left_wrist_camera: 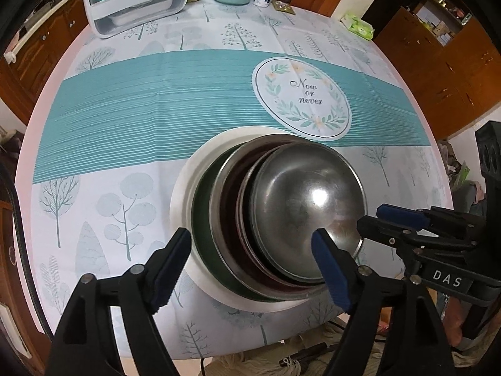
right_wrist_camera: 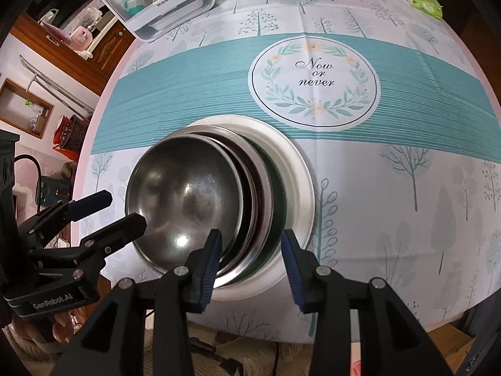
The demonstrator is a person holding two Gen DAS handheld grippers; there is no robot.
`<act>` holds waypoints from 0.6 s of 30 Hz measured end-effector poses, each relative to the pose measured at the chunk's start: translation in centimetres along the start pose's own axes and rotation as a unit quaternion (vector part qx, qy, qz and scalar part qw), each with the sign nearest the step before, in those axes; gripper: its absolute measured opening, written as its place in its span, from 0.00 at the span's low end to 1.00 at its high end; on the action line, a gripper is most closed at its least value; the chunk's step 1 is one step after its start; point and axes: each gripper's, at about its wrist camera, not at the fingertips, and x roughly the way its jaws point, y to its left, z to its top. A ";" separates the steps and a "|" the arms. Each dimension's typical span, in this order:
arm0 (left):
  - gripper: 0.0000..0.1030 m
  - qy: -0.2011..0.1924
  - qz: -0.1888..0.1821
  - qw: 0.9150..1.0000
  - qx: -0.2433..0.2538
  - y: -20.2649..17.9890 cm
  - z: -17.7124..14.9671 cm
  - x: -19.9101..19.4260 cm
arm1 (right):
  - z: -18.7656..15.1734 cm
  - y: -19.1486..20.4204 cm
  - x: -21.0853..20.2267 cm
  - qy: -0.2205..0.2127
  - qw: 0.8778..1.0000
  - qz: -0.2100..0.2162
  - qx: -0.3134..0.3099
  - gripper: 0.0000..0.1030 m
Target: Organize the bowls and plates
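The nested steel bowls (left_wrist_camera: 308, 216) on the white plate (left_wrist_camera: 184, 185) sit near the counter (left_wrist_camera: 125, 131) front edge, with left gripper (left_wrist_camera: 250, 269) and right gripper (right_wrist_camera: 252, 269) both released, much free cloth behind

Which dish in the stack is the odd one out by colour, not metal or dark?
The white plate at the very bottom. It is the widest, its rim ringing the whole stack, while the small steel bowl sits on top with darker dishes between.

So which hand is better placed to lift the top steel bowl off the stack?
Probably the left. The left tongs are open across the top steel bowl rim; the right tongs, also open, aim at the stack side.
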 end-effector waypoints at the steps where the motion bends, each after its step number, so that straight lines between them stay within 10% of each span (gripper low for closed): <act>1: 0.80 -0.002 -0.002 1.000 0.001 -0.1 -0.1 -0.2 | -0.2 0.0 -0.2 -0.003 1.000 -0.001 0.001 0.39; 18: 0.99 -0.074 0.028 0.997 0.012 -2.5 -1.3 -5.0 | -3.3 0.4 -5.2 -0.082 0.996 -0.025 0.008 0.39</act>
